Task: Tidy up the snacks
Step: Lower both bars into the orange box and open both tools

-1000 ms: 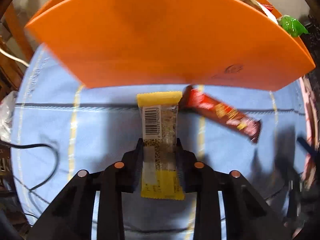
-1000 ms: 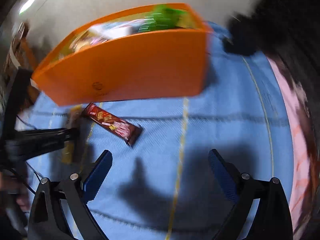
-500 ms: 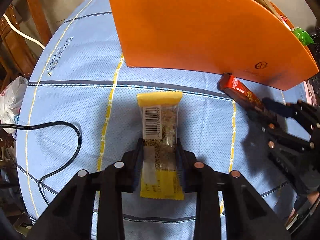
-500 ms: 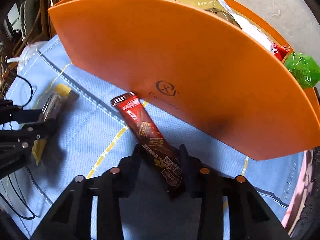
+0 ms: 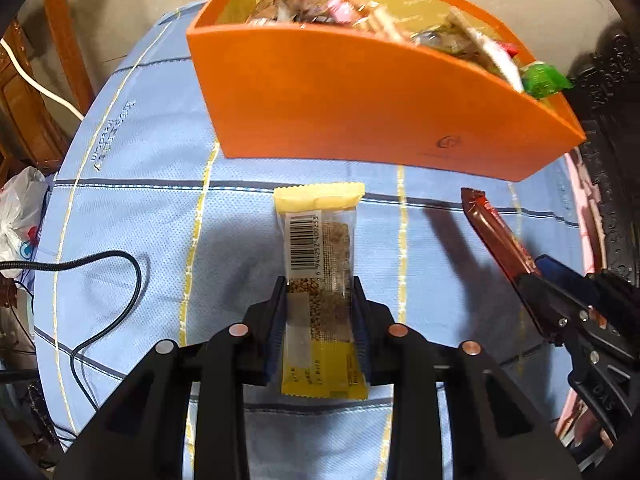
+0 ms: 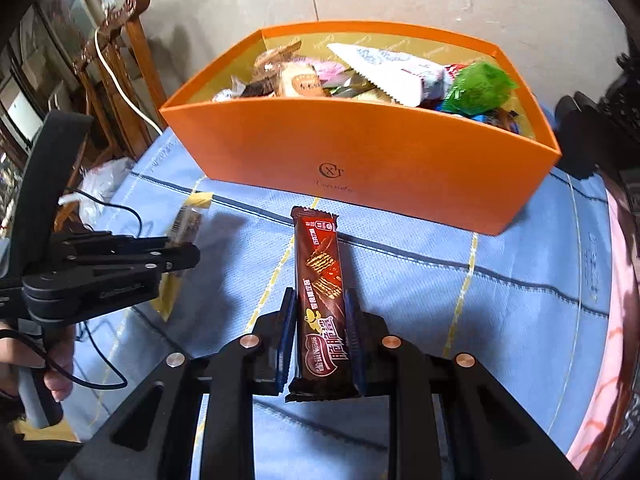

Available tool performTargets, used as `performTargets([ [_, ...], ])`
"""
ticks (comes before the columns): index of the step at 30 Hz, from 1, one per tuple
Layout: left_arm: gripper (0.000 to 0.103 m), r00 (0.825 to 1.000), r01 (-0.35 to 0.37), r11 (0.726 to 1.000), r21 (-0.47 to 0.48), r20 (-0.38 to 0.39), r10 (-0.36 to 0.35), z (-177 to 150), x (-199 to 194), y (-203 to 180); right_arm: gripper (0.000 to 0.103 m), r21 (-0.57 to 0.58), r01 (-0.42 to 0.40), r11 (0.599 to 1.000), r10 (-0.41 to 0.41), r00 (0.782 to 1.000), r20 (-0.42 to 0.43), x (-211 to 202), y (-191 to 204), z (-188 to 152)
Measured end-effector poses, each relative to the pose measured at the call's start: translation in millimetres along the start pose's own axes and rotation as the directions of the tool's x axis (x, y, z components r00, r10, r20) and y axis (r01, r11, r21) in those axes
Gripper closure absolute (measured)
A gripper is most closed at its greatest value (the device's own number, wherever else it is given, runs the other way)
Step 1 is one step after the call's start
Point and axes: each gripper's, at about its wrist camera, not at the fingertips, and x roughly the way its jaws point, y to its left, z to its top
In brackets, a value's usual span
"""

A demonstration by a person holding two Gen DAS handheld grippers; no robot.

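Note:
My left gripper (image 5: 319, 286) is shut on a yellow cereal bar (image 5: 318, 248) with a barcode, held above the blue tablecloth (image 5: 140, 208). My right gripper (image 6: 320, 300) is shut on a dark red chocolate wafer bar (image 6: 320, 280), also held above the cloth. An orange box (image 6: 360, 160) full of several wrapped snacks stands ahead of both; it also shows in the left wrist view (image 5: 360, 100). The right gripper's bar (image 5: 496, 236) shows at the right of the left wrist view. The left gripper (image 6: 176, 256) with the yellow bar (image 6: 188, 220) shows at the left of the right wrist view.
A black cable (image 5: 108, 292) lies on the cloth at the left. A wooden chair (image 6: 116, 76) with a white cord stands left of the box. A white plastic bag (image 5: 20, 208) lies off the left edge. A pink cloth (image 6: 616, 320) runs along the right edge.
Both grippers have risen with their bars, so the inside of the orange box now shows. The right gripper closed on the chocolate bar, which lay on the cloth a second ago.

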Motion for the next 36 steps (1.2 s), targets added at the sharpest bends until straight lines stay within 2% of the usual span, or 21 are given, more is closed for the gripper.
performTargets([
  [6, 0.074, 0.997, 0.027, 0.999, 0.039, 0.072, -0.029, 5.2, -41.4, -8.8, 0.079, 0.005, 0.007, 1.000, -0.007, 0.995, 0.102, -38.8, -7.6, 17.0],
  [11, 0.074, 0.982, 0.053, 0.995, 0.080, 0.174, -0.066, 32.5, -84.9, -24.5, 0.079, -0.009, 0.018, 1.000, -0.015, 0.972, 0.233, -76.1, -7.9, 57.0],
  [14, 0.074, 0.967, 0.055, 0.993, 0.103, 0.244, -0.078, 66.8, -106.8, -33.6, 0.079, -0.023, 0.035, 0.999, -0.026, 0.956, 0.293, -90.6, -9.2, 85.5],
  [19, 0.073, 0.948, 0.044, 0.996, 0.083, 0.311, -0.068, 137.0, -111.8, -42.6, 0.079, 0.002, 0.048, 0.999, -0.046, 0.936, 0.349, -84.0, -24.3, 145.5],
  [21, 0.055, 0.945, 0.019, 0.997, 0.071, 0.324, -0.041, 162.0, -104.0, -41.9, 0.077, 0.042, 0.050, 0.998, -0.062, 0.927, 0.370, -78.0, -35.2, 162.2],
  [22, 0.025, 0.943, -0.008, 0.998, 0.055, 0.331, -0.011, 171.0, -101.8, -40.5, 0.068, 0.066, 0.051, 0.997, -0.071, 0.930, 0.360, -71.6, -41.6, 169.5],
  [23, 0.007, 0.939, -0.038, 0.999, 0.039, 0.344, 0.022, 177.2, -101.5, -39.7, 0.052, 0.087, 0.055, 0.995, -0.083, 0.932, 0.353, -69.1, -46.2, 171.2],
  [25, 0.007, 0.915, -0.083, 0.996, 0.030, 0.399, 0.064, 178.5, -105.5, -37.3, 0.044, 0.097, 0.034, 0.995, -0.068, 0.925, 0.374, -68.3, -52.1, 167.7],
  [26, 0.007, 0.911, -0.087, 0.995, 0.047, 0.407, 0.061, 176.2, -105.9, -36.9, 0.043, 0.093, 0.037, 0.995, -0.070, 0.923, 0.378, -67.3, -53.2, 164.5],
  [28, 0.006, 0.913, -0.103, 0.993, 0.062, 0.401, 0.070, 170.7, -102.7, -34.1, 0.042, 0.091, 0.017, 0.996, -0.049, 0.928, 0.370, -64.6, -54.8, 154.3],
  [30, 0.006, 0.924, -0.105, 0.992, 0.067, 0.376, 0.073, 163.4, -97.6, -30.2, 0.040, 0.092, -0.004, 0.996, -0.029, 0.932, 0.362, -63.4, -53.9, 144.2],
  [34, 0.006, 0.935, -0.086, 0.994, 0.060, 0.350, 0.060, 129.9, -95.0, -19.7, 0.032, 0.118, -0.029, 0.993, -0.013, 0.938, 0.346, -68.8, -52.5, 114.5],
  [36, 0.006, 0.938, -0.087, 0.994, 0.058, 0.341, 0.062, 109.7, -97.3, -15.7, 0.032, 0.133, -0.055, 0.990, 0.007, 0.940, 0.340, -73.8, -51.3, 100.5],
])
